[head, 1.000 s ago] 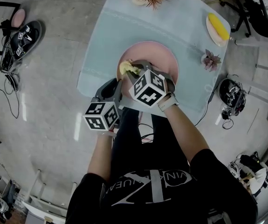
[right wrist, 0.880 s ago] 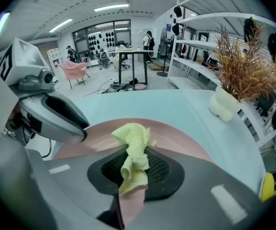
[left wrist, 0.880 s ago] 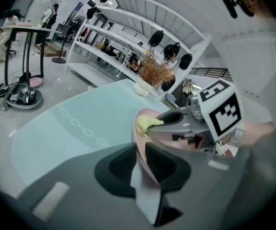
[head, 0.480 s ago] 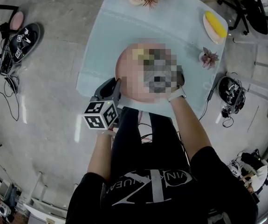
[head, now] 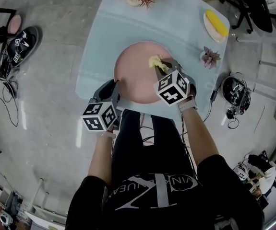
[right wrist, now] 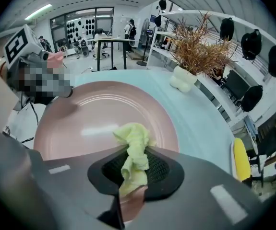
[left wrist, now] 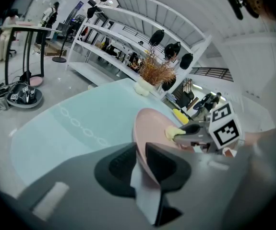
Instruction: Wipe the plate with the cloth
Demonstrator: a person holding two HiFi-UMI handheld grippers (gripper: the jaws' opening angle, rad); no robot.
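In the head view, the pink plate (head: 138,78) lay at the centre of the frame on the pale blue surface (head: 109,28). The left hand-held gripper (head: 114,86) reached up from the lower left and pinched the plate's near-left rim. The right hand-held gripper (head: 160,67) came in from the lower right, forearm angled inward, with the yellow cloth (head: 155,61) at its tip over the plate's right side.

In the left gripper view, the jaws stood narrow, clamped across the plate's thin rim at lower centre. The plate looked stiff, glossy and probably breakable, so the rim seemed the sensible place to steady it.

In the right gripper view, the jaws were closed on the bunched cloth at lower centre, its free end resting on the plate. The cloth looked light and limp, and a hold on the wad would likely let the loose end drag across the plate.
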